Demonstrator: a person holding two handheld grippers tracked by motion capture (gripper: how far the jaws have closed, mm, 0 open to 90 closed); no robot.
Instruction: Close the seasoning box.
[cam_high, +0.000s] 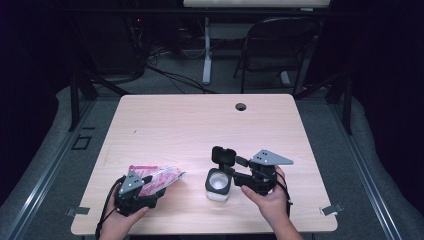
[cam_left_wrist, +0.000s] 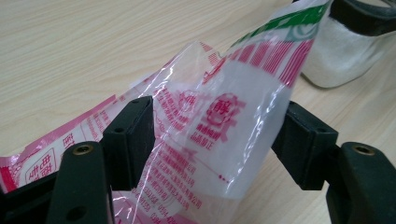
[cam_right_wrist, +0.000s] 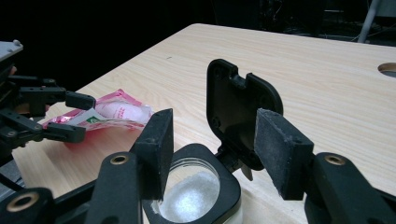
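A clear plastic packet (cam_high: 161, 178) printed in red and pink lies on the table at the front left. My left gripper (cam_high: 152, 186) is open, and the packet (cam_left_wrist: 224, 121) stands up loosely between its wide jaws. To the right stands a white jar (cam_high: 218, 189) with a black collar and white grains inside; its black flip lid (cam_high: 223, 155) is raised. My right gripper (cam_high: 235, 172) reaches toward the jar from the right with its jaws spread. In the right gripper view the jaws (cam_right_wrist: 215, 121) straddle the jar's collar (cam_right_wrist: 229, 186) and the hinge below the lid (cam_right_wrist: 233, 102); no pad visibly presses on them.
The wooden table (cam_high: 200, 125) has a round cable hole (cam_high: 241, 106) near its far edge. A folding chair (cam_high: 277, 45) and a desk leg (cam_high: 206, 50) stand beyond it on the grey floor. The other gripper (cam_right_wrist: 88, 116) and the packet (cam_right_wrist: 116, 112) lie to the jar's left.
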